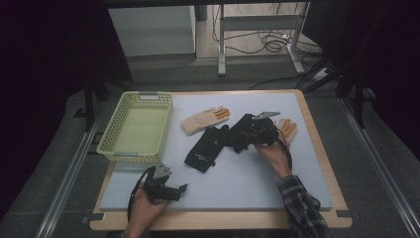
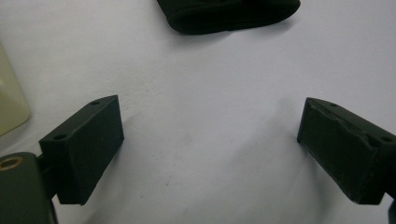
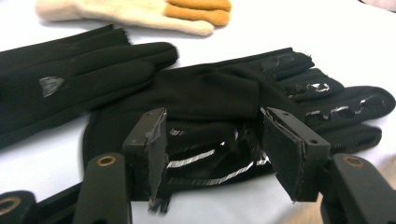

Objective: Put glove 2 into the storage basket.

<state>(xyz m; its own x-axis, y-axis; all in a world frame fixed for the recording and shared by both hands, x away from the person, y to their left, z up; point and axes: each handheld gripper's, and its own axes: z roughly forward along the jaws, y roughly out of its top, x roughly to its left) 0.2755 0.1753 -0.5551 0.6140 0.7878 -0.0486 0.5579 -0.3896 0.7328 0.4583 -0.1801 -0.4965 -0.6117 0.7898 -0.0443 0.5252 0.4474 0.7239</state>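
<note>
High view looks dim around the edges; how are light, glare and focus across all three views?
High view: dark surround, evenly lit mat, soft but readable. Left gripper view: bright mat, faint shadows under the left gripper, black glove at top slightly soft. Right gripper view: right gripper near and a little blurred, shiny streaks on the black glove, cream glove out of focus.

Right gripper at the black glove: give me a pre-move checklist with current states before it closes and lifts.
1. Black glove between the jaws of the right gripper: ok.
2. Pads pressing the fabric: cannot tell.
3. Second black glove outside the jaws: ok.
4. Cream glove apart from the grasp: ok.
5. Left gripper open over bare mat, out of the way: ok.
6. Yellow basket free to receive: ok.
</note>
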